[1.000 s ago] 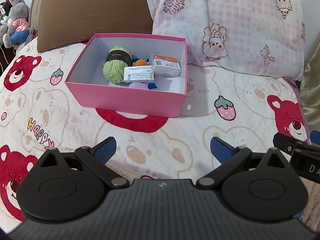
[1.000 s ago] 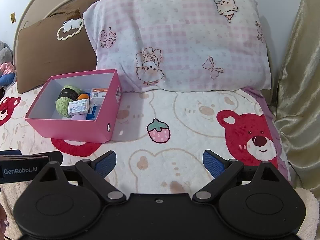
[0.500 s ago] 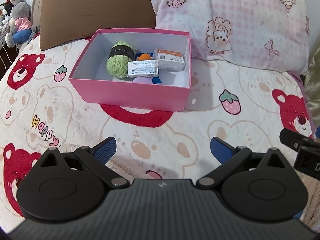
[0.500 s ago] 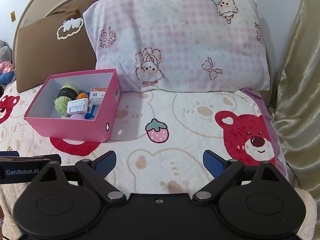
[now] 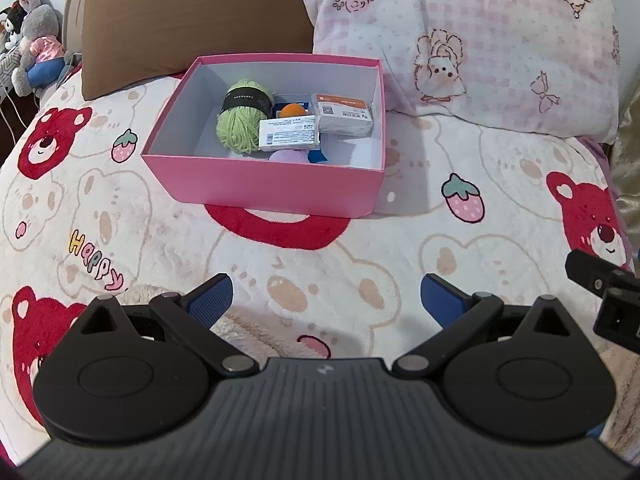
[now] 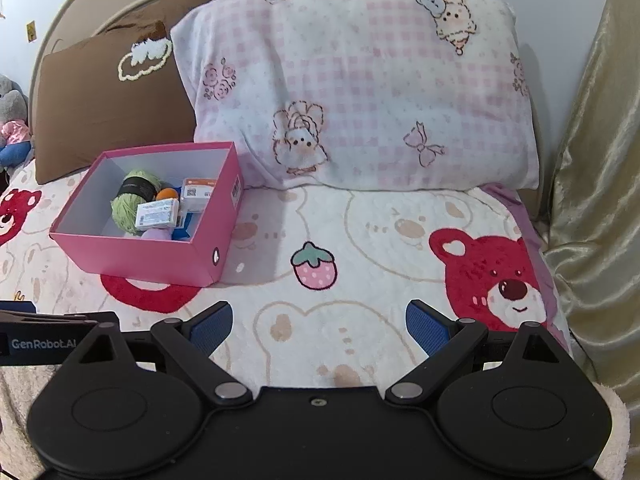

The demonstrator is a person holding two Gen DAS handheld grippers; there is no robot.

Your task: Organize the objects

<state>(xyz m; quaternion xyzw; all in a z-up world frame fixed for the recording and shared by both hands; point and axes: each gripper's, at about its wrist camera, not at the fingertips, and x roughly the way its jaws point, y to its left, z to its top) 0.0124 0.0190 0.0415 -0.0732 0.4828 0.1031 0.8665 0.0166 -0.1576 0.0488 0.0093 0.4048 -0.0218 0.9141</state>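
A pink box [image 5: 256,184] [image 6: 140,258] stands on the bear-print blanket [image 5: 320,264]. Inside lie a green yarn skein [image 5: 240,120] [image 6: 128,206], two small white cartons [image 5: 289,133] [image 5: 345,116], an orange ball [image 5: 293,110], a lilac object [image 5: 288,157] and something blue. My left gripper [image 5: 326,298] hangs open and empty, well short of the box's near wall. Open and empty too, my right gripper [image 6: 319,322] sits over the blanket, right of and nearer than the box. The right gripper's body shows at the left wrist view's right edge.
A brown pillow [image 5: 192,12] and a pink checked pillow [image 6: 360,92] lean against the headboard behind the box. Plush toys [image 5: 32,40] sit at the far left. A gold curtain [image 6: 592,184] hangs along the bed's right side.
In the left wrist view the box has shifted right and sits lower and closer in the frame. The right wrist view has barely moved. Both grippers stay open.
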